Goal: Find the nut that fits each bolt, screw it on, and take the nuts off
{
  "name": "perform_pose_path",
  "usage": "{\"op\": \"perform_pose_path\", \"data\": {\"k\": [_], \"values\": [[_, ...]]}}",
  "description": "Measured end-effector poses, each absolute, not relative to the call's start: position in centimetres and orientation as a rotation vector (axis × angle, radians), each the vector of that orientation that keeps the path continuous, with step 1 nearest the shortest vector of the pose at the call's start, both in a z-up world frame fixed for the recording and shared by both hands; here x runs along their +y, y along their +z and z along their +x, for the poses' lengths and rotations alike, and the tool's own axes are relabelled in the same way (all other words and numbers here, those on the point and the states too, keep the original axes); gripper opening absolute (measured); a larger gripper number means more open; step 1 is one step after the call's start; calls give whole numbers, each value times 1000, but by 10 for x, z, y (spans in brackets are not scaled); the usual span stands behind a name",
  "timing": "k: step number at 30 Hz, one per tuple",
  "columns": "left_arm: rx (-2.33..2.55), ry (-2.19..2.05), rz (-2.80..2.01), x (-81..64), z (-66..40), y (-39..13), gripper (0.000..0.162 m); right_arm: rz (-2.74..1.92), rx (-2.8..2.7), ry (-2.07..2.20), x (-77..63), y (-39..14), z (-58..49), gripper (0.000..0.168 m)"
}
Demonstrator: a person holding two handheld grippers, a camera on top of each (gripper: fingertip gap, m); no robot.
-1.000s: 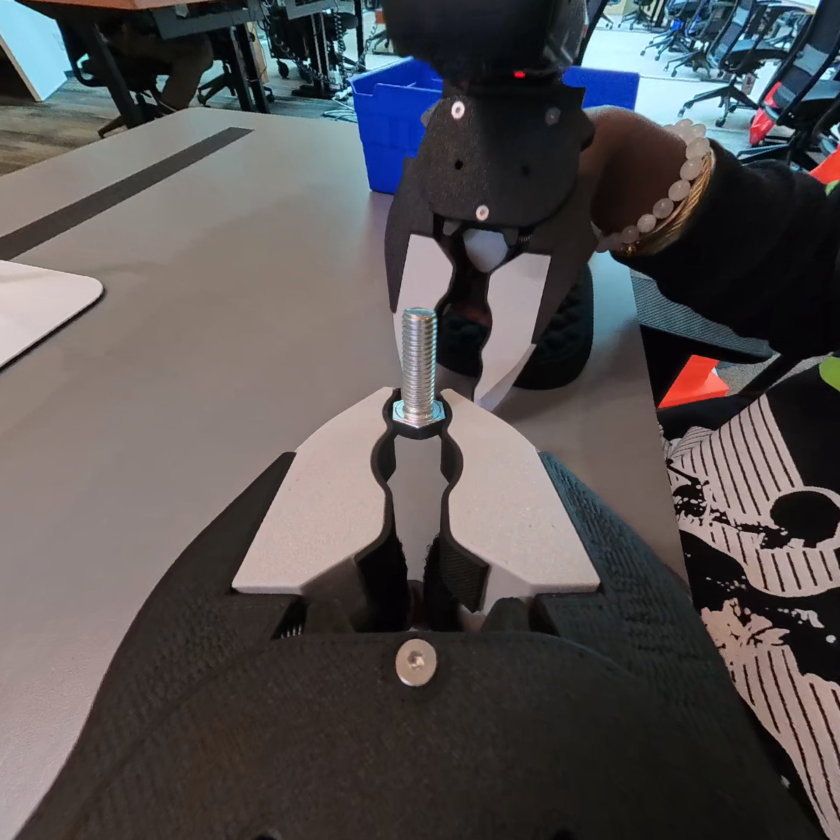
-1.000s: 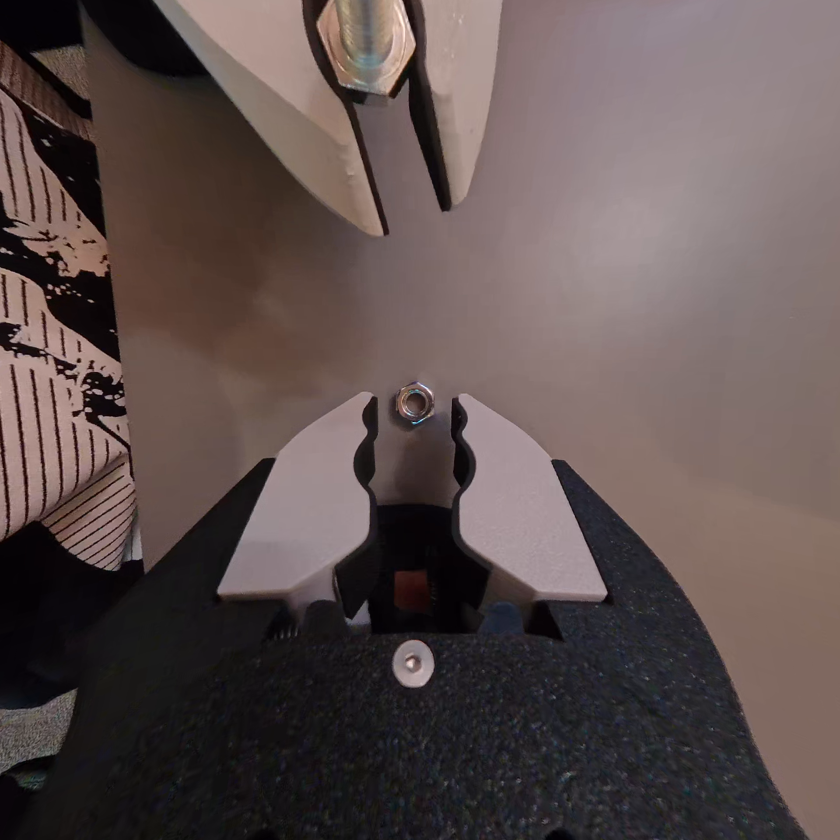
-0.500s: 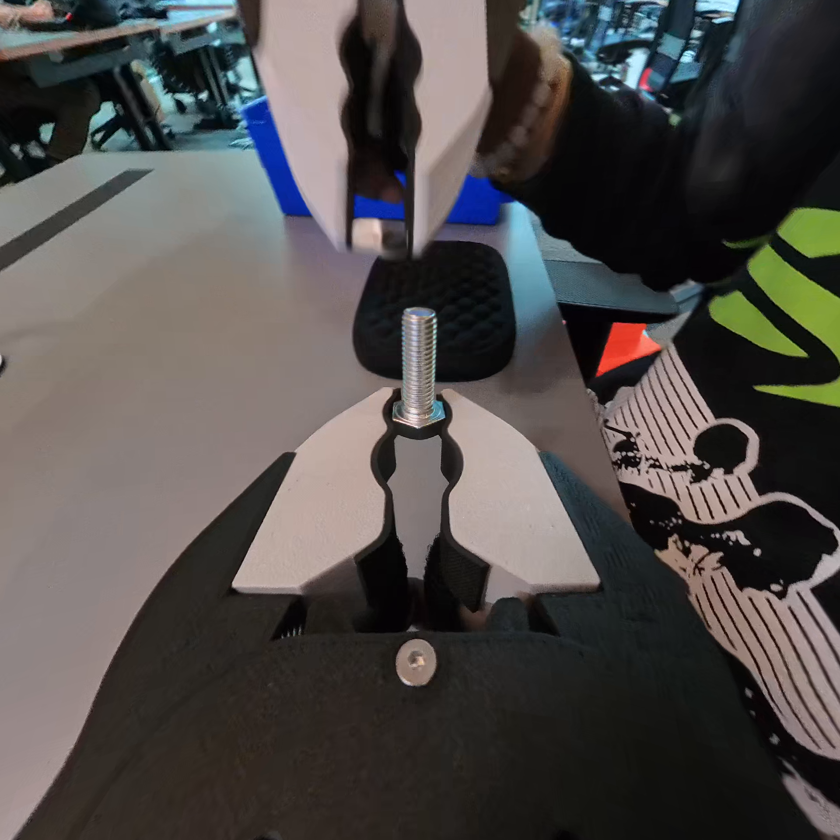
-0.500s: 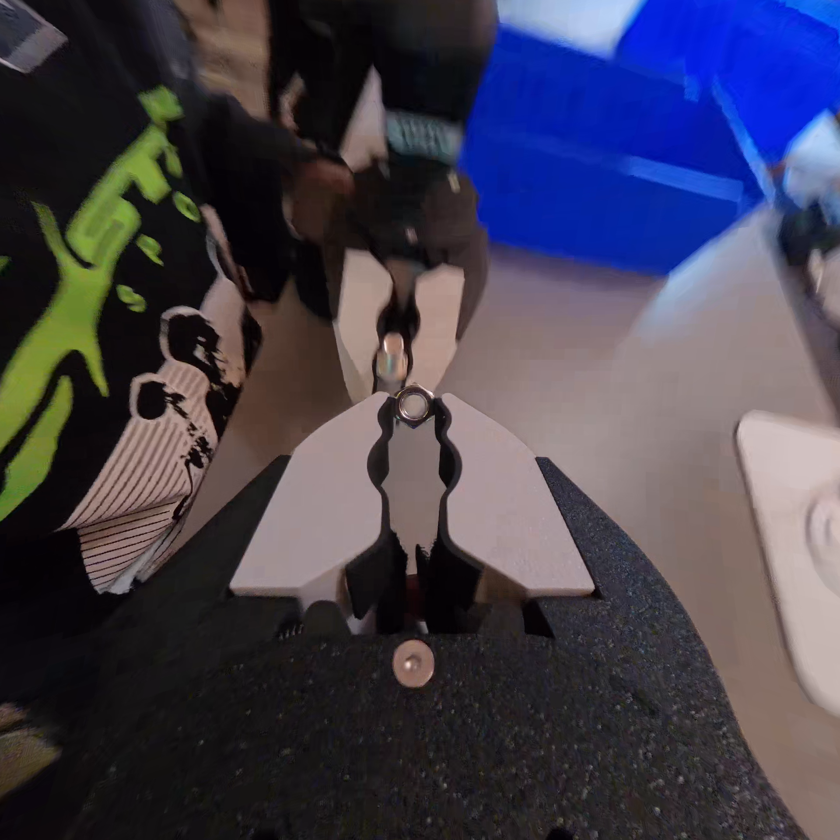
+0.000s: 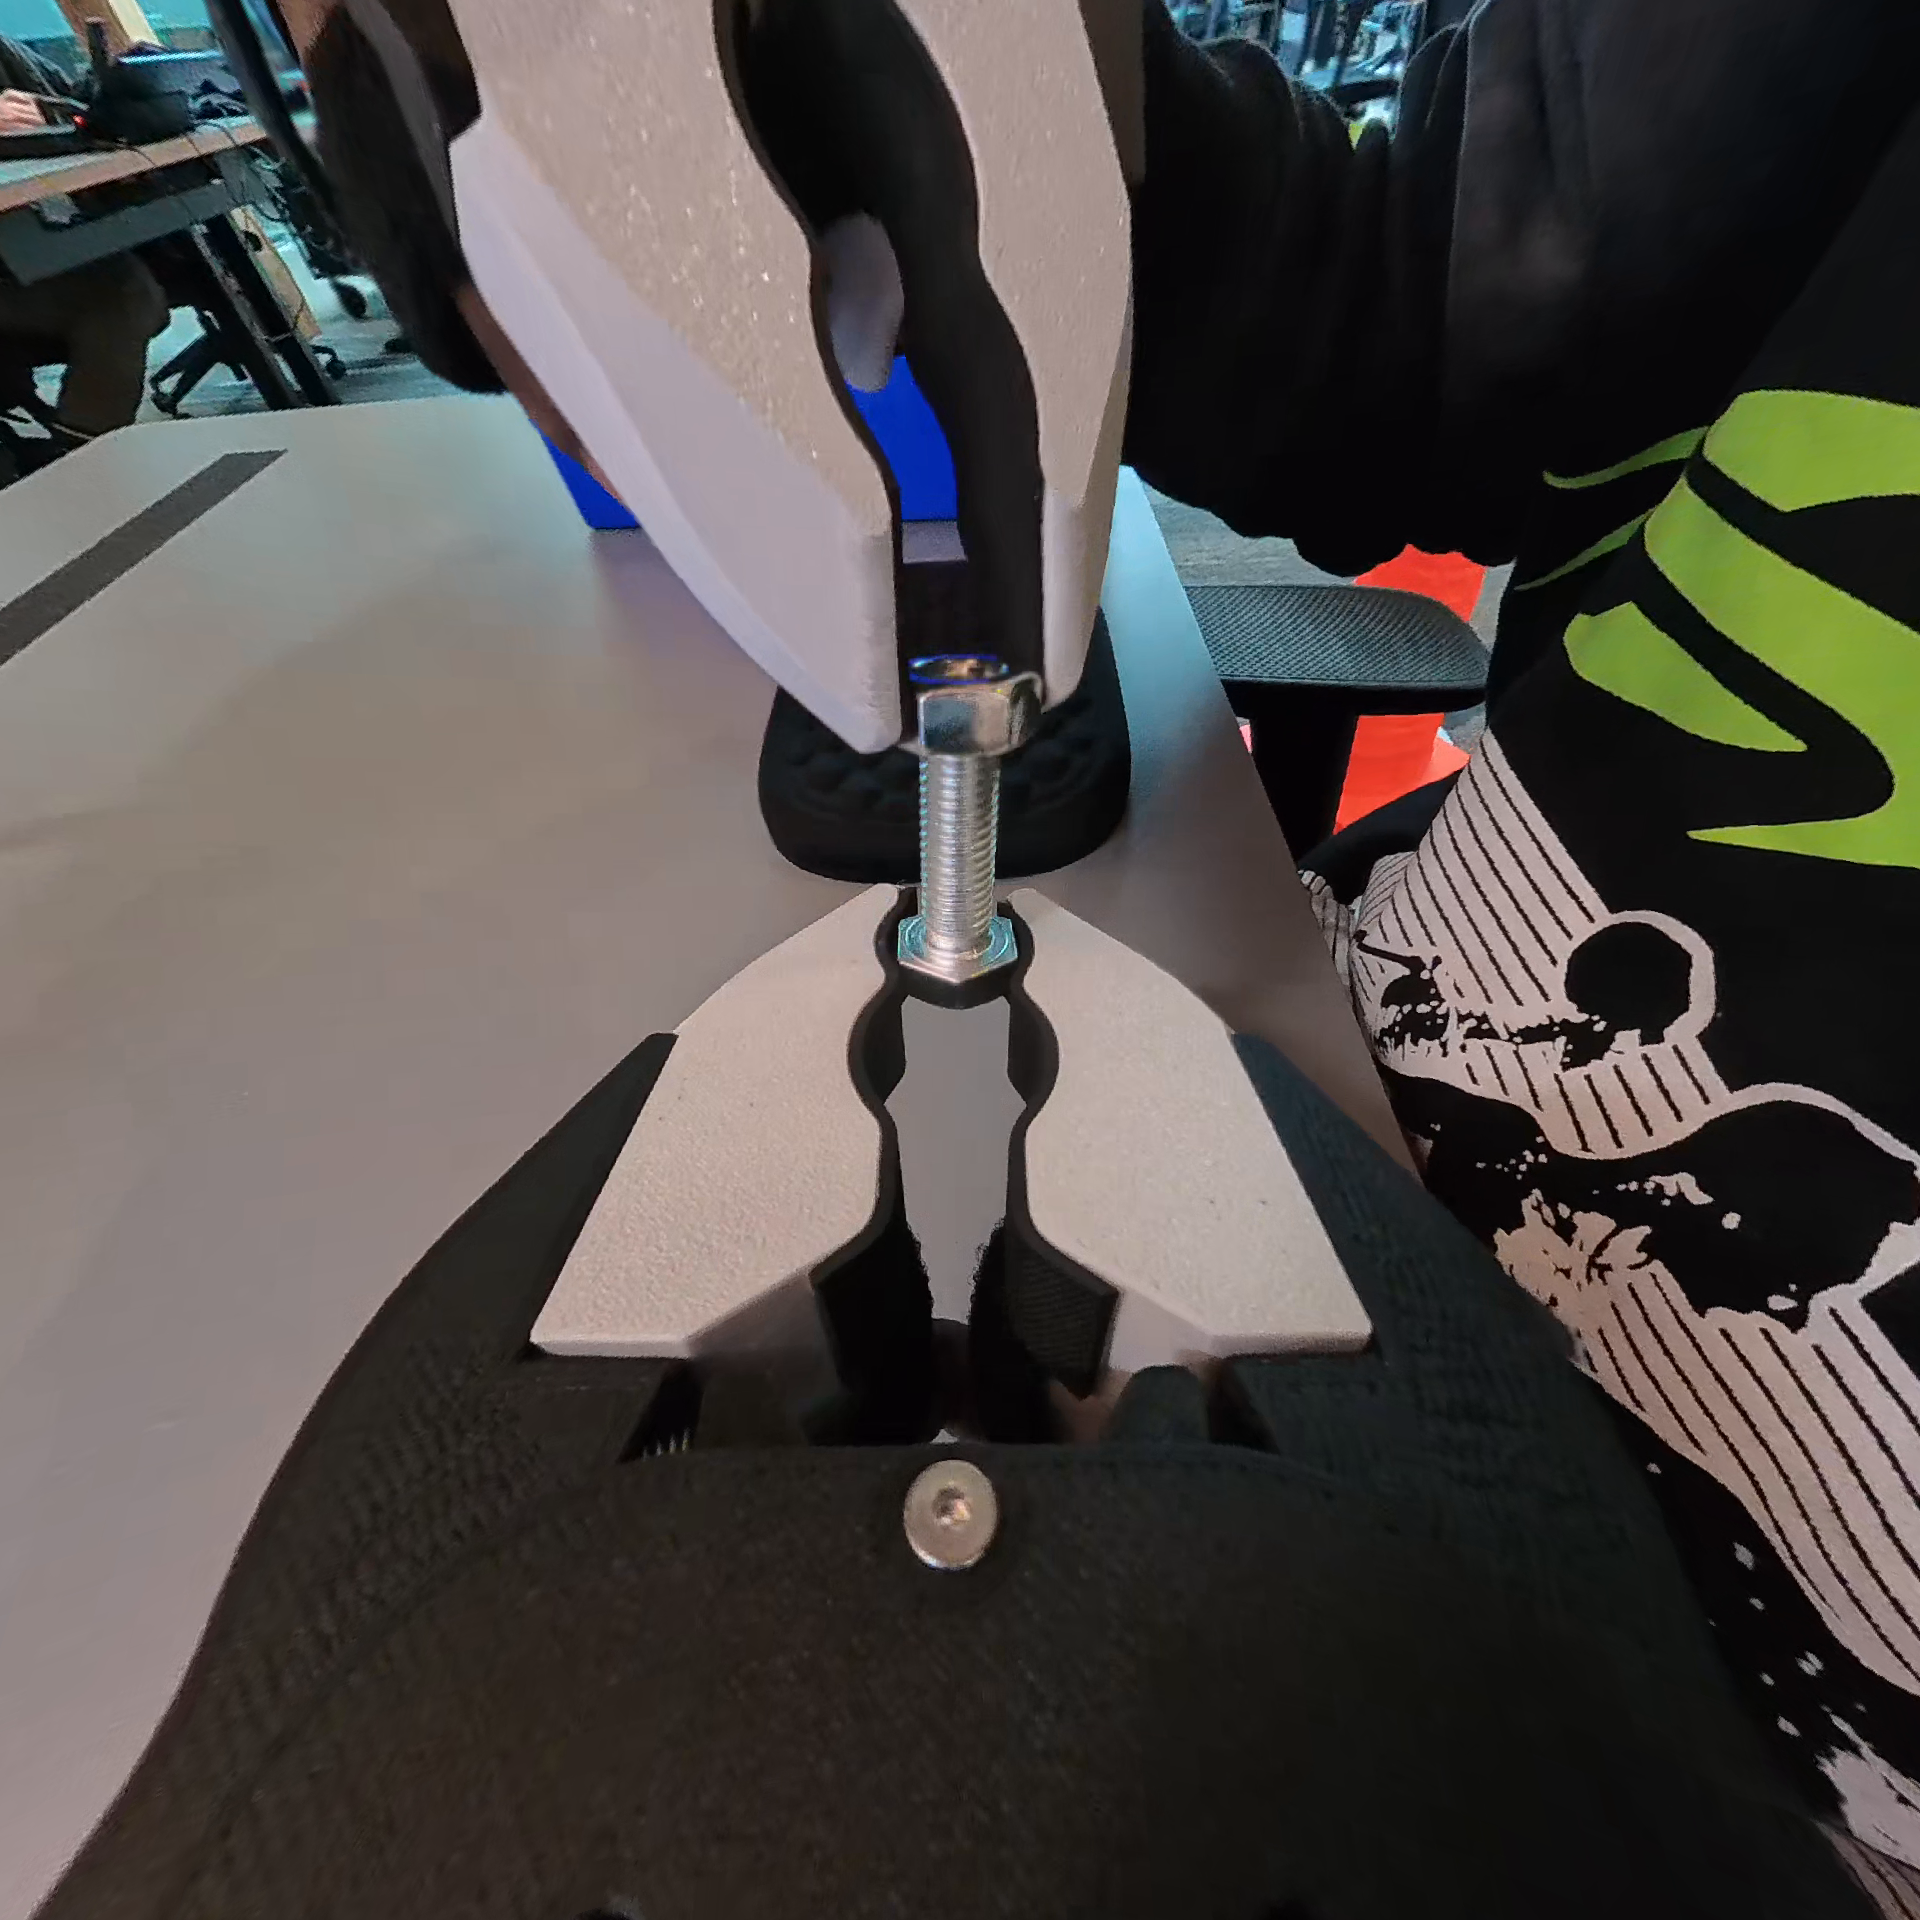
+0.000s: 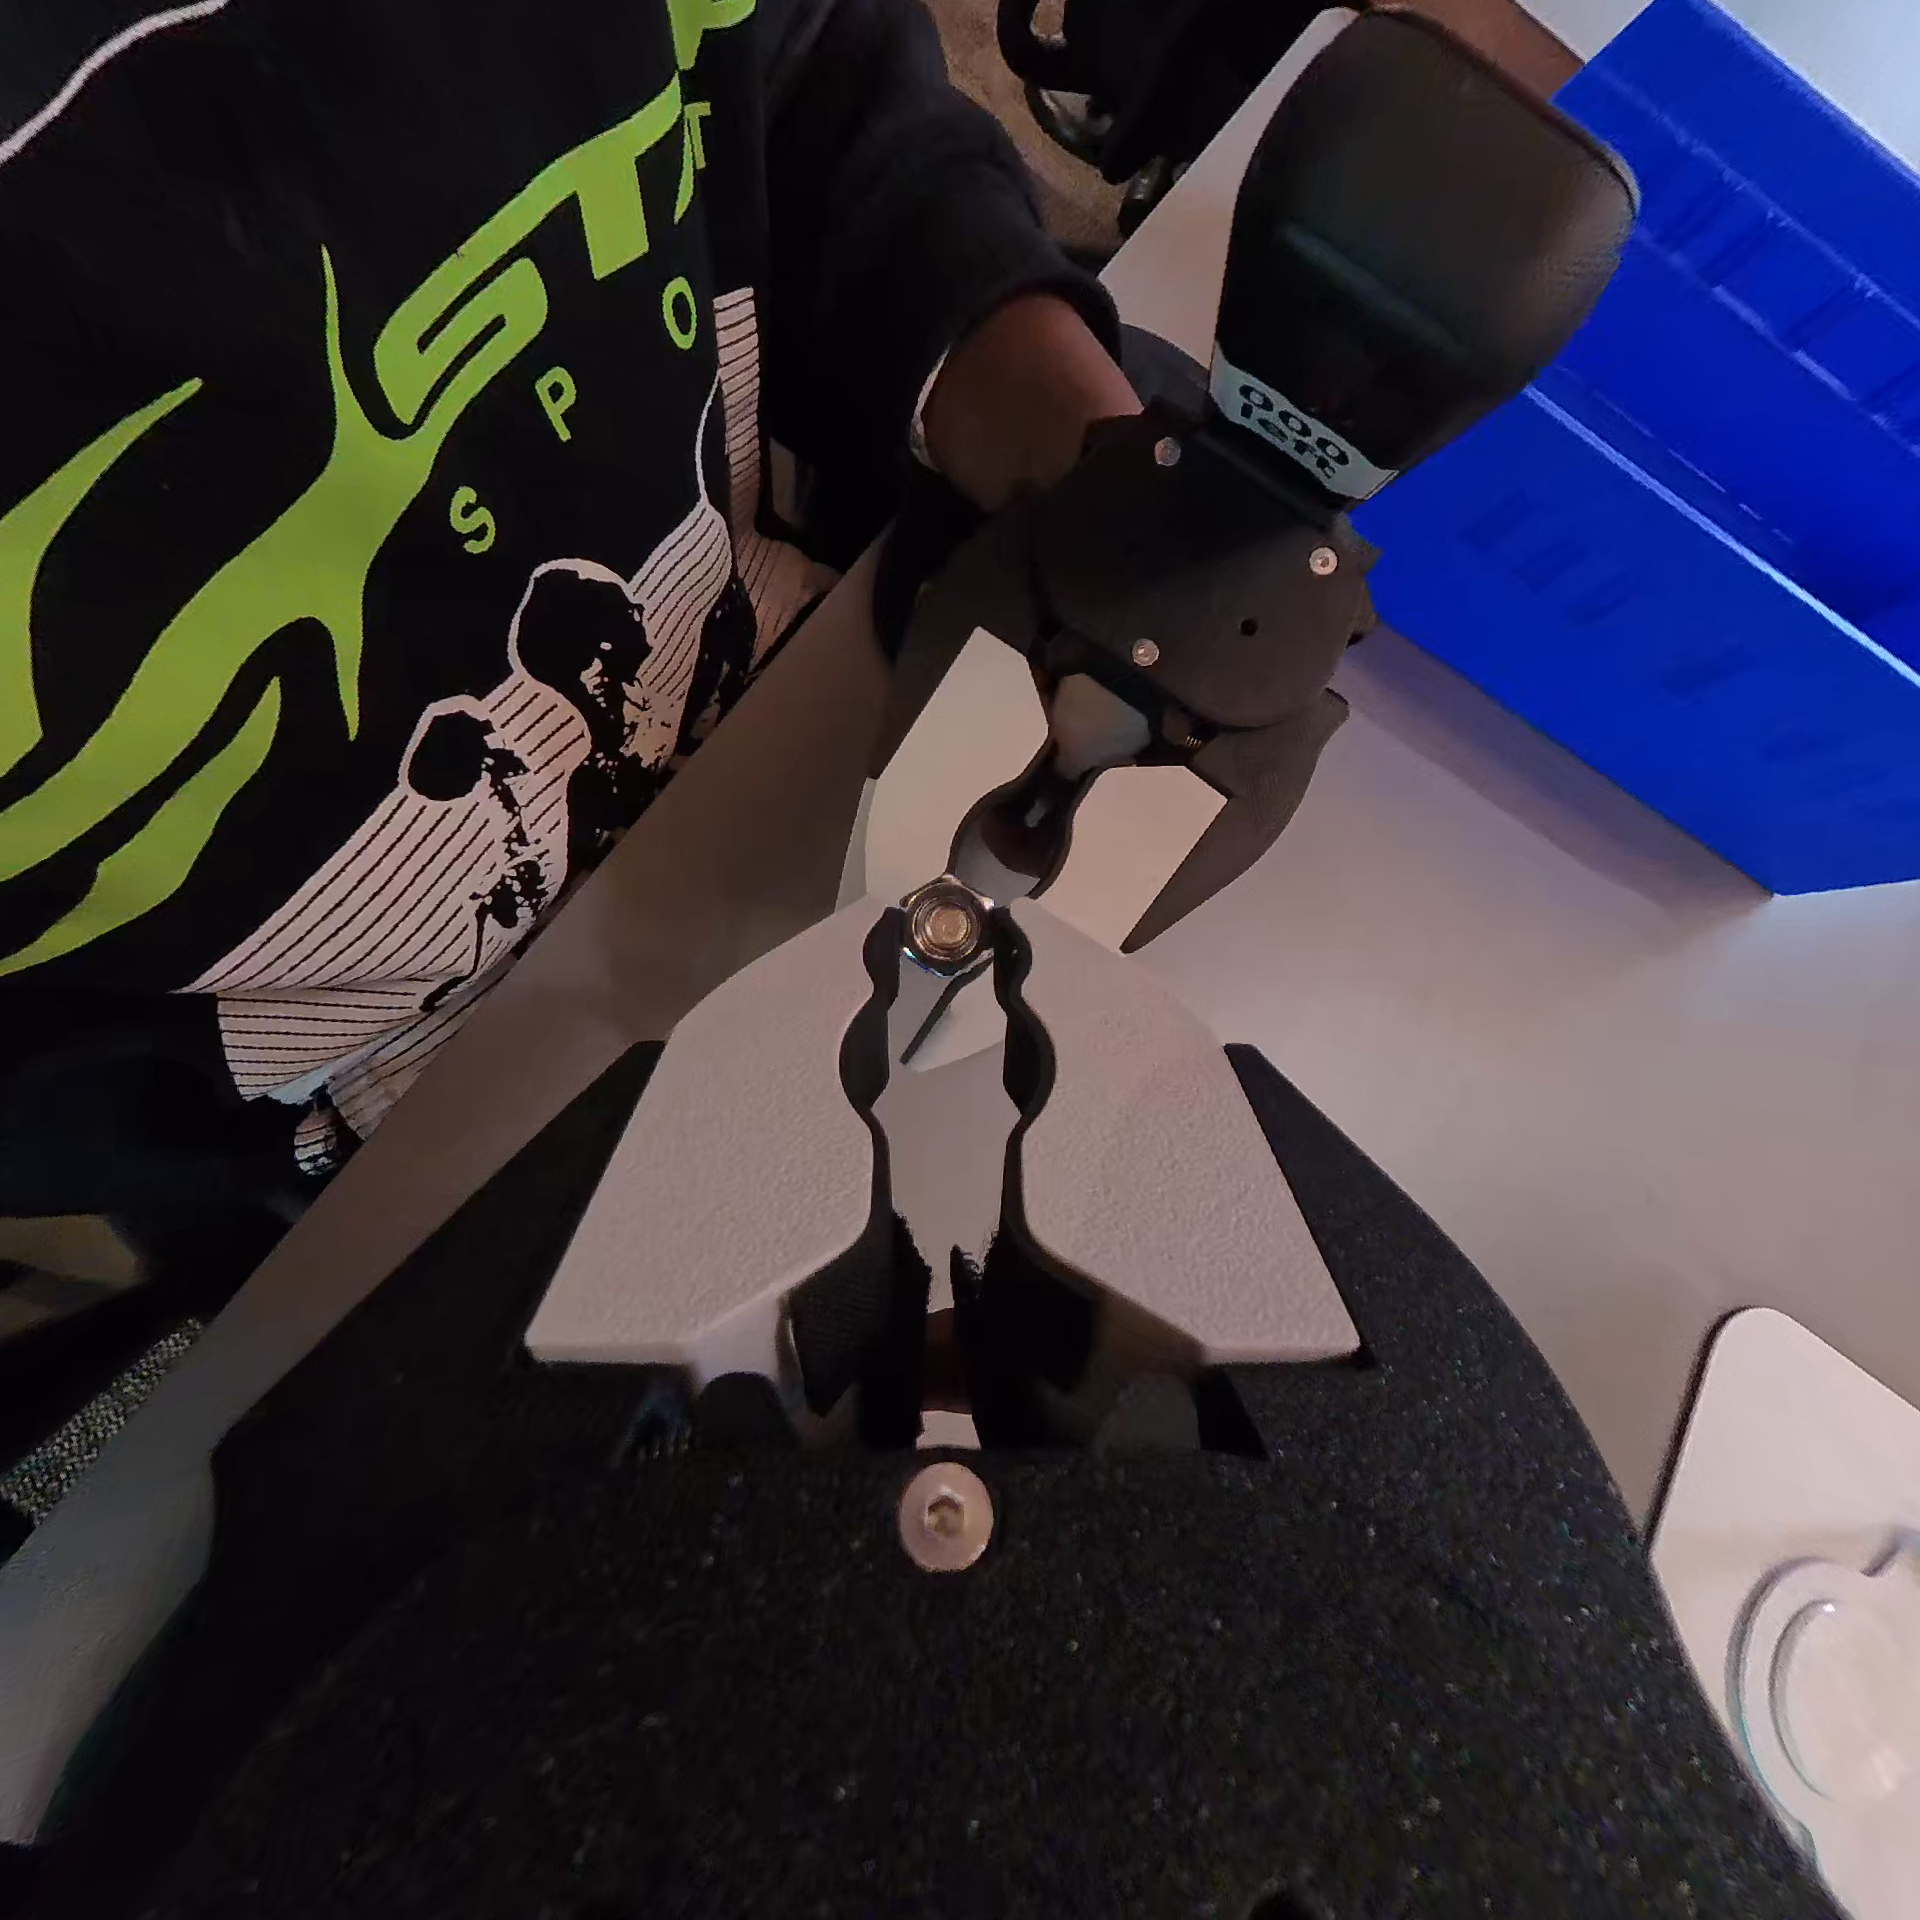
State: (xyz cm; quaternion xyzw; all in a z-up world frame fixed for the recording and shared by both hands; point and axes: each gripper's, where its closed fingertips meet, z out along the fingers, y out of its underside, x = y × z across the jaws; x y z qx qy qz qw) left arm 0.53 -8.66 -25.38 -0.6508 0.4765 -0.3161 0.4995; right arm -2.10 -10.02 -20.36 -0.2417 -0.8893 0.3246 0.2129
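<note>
My left gripper (image 5: 956, 951) is shut on the hex head of a silver bolt (image 5: 958, 831) and holds it upright, threads pointing up. My right gripper (image 5: 971, 707) comes down from above, shut on a silver hex nut (image 5: 971, 717) that sits on the top end of the bolt. In the right wrist view my right gripper (image 6: 948, 930) holds the nut (image 6: 943, 925) with the bolt's end showing in its hole. The left gripper (image 6: 997, 862) lies just behind it, held by a hand.
A black honeycomb pad (image 5: 862, 800) lies on the grey table (image 5: 364, 779) behind the bolt. A blue bin (image 6: 1662, 540) stands at the far side. A white tray (image 6: 1808, 1507) with a clear dish sits at the right. The person's torso is close at the table edge.
My right gripper closed on the nut on the table, lifted it, and brought it down onto the top of the bolt. The left gripper kept holding the bolt upright.
</note>
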Motion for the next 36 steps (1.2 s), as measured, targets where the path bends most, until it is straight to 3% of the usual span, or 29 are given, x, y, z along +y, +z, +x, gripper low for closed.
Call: {"op": "perform_pose_path", "data": {"k": [32,36], "values": [[794,-564,-1799,-40,-21,-260,15,-1467,-2224,524,-52,-209,-41,18],[770,-614,-1778,-41,-23,-255,15,-1450,-2191,588,-55,-204,-44,36]]}}
